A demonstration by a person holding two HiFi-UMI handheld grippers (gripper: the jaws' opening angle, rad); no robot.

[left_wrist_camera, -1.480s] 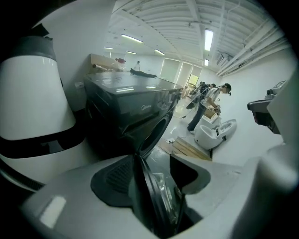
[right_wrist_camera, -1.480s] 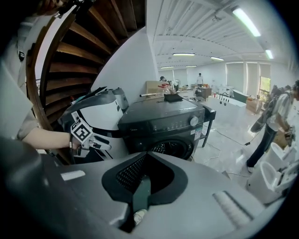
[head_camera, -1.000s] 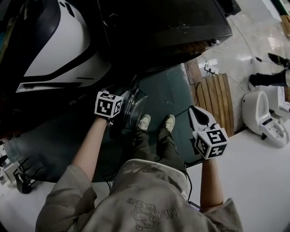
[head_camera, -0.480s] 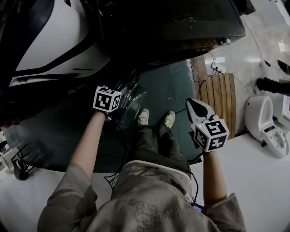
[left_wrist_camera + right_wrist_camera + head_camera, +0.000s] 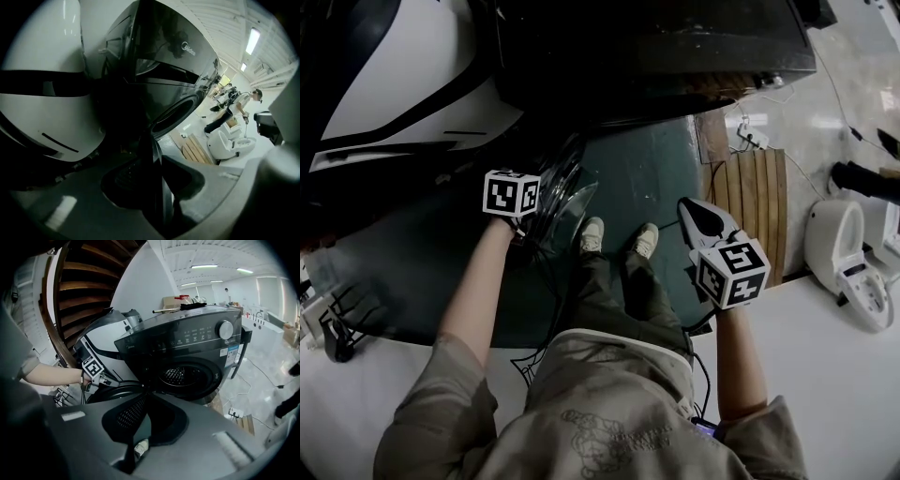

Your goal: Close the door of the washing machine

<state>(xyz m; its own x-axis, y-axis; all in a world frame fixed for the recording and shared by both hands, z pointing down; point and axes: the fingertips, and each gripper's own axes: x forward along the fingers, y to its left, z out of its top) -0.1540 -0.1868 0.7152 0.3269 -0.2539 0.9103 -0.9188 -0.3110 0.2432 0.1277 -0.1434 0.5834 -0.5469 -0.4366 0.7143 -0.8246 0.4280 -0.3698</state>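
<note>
door [image 5: 572,199] of washing machine [image 5: 187,352] wide open. left gripper [image 5: 157,150] jaws pinched on its rim; right gripper [image 5: 143,389] jaws together, empty. full swing and latch remain.

washing machine [image 5: 187,348]: dark grey to black shell, silver knob, pale print on the panel. its door [image 5: 574,208]: black rim, clear glass.
left of the machine: appliance [image 5: 384,84], white with black stripes.
in front of the machine: mat [image 5: 647,178], dark teal.
right of the machine: slatted board [image 5: 755,211], brown.
left gripper [image 5: 104,380], right gripper [image 5: 686,206]: cubes white with black square markers. right one's body white, black inset.
person's jacket [image 5: 609,412] olive-grey; shoes [image 5: 592,234] pale.
floor [image 5: 834,375] white.
</note>
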